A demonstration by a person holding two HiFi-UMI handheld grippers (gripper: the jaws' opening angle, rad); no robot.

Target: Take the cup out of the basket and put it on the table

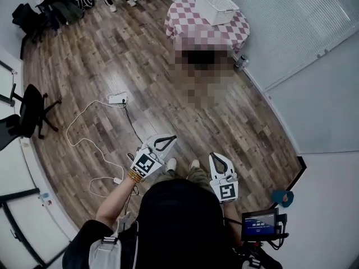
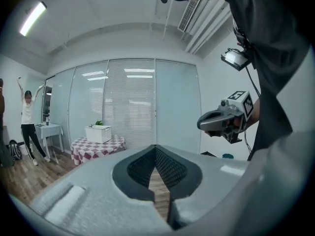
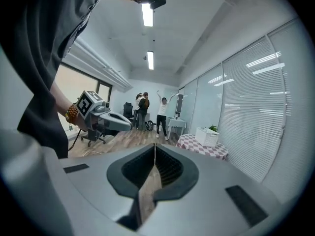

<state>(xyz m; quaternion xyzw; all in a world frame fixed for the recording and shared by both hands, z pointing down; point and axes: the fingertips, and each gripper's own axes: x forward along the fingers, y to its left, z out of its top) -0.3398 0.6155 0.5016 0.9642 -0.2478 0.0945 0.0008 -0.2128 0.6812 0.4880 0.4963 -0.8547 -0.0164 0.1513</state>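
A white slatted basket (image 1: pixel 217 5) stands on a small round table with a red-checked cloth (image 1: pixel 193 21) far across the room. No cup shows in any view; the basket's inside is hidden. Close in front of my body, over the wood floor, I hold my left gripper (image 1: pixel 173 138) and right gripper (image 1: pixel 213 156), both shut and empty. In the left gripper view the jaws (image 2: pixel 155 146) meet, with the basket (image 2: pixel 97 133) and table (image 2: pixel 96 146) far ahead at left. The right gripper view shows closed jaws (image 3: pixel 155 145), and the basket (image 3: pixel 206 136) on the table (image 3: pixel 204 150) lies far ahead to the right.
A white power strip (image 1: pixel 118 98) with a looping cable lies on the floor left of my path. A black office chair (image 1: pixel 28 111) stands at the left wall. People stand at the far end (image 3: pixel 161 113). A blinds-covered glass wall (image 1: pixel 291 21) runs along the right.
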